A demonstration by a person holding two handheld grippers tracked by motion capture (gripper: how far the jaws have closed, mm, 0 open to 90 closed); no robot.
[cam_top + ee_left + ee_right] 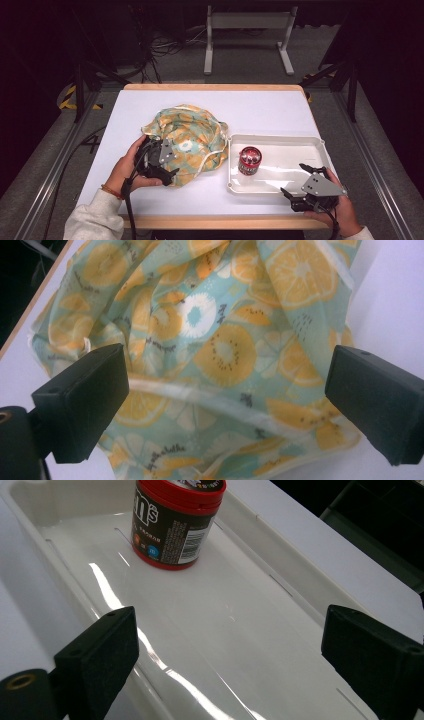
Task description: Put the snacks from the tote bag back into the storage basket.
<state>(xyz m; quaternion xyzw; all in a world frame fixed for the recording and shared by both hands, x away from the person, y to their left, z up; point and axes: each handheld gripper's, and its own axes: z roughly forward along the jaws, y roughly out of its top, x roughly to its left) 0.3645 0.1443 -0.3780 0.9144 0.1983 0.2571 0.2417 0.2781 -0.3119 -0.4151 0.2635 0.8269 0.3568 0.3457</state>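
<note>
A crumpled cloth bag (192, 140) printed with orange slices on pale green lies at the table's middle. My left gripper (159, 159) sits at its near left edge, open, jaws wide apart over the fabric (225, 355); a white drawstring hem (200, 397) runs between them. A red-lidded candy jar (249, 160) stands upright in the left part of a white tray (300, 145). My right gripper (302, 183) hovers over the tray's near right corner, open, nothing between its jaws. The jar (175, 522) stands ahead of it in the tray (250, 630).
The white table top (150, 107) has bare room behind the bag and along its left. Its wooden front edge (220, 222) runs just below both hands. A metal stand (247, 35) and cables lie on the floor beyond the table.
</note>
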